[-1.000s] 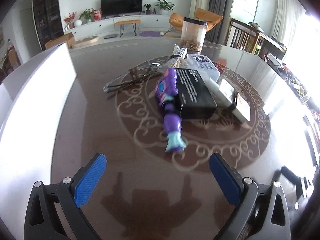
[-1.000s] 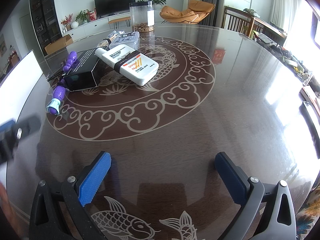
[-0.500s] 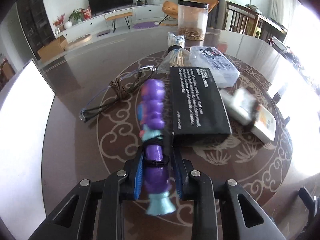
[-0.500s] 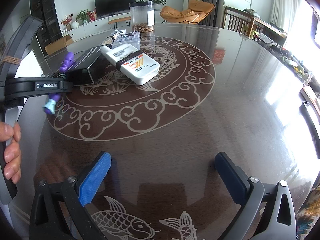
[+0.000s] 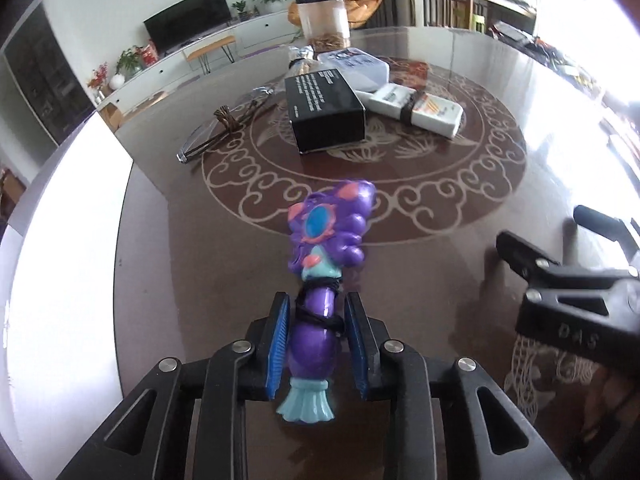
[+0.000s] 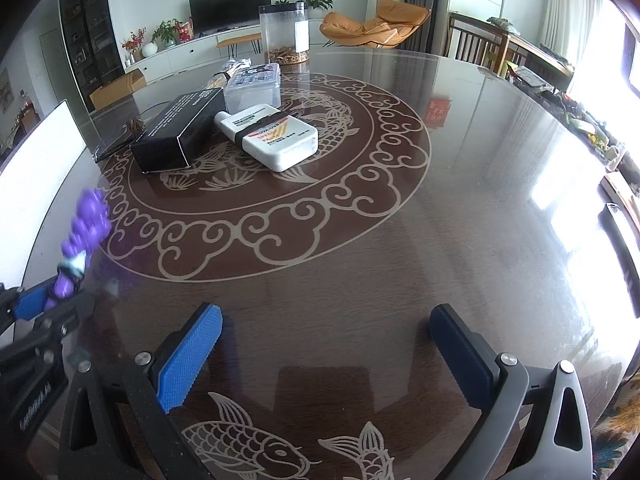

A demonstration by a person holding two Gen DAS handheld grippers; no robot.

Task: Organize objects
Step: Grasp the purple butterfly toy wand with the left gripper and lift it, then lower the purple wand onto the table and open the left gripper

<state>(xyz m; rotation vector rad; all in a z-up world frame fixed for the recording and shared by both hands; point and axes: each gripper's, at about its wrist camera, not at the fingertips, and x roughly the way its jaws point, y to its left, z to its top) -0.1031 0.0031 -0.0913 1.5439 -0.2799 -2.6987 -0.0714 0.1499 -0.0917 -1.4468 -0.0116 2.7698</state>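
Left gripper [image 5: 316,344] is pinching the purple toy [image 5: 324,276] by its lower body, long axis running straight out along the fingers, lifted off the table [image 5: 440,264]. Right gripper [image 6: 326,356] is idling spread wide, holding nothing.

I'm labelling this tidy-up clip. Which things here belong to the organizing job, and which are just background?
In the job:
- purple toy, gripped by the left gripper
- black box
- white bottle
- clear plastic case
- glasses
- right gripper, open and empty

Just lying about:
- tall jar
- television
- orange chair
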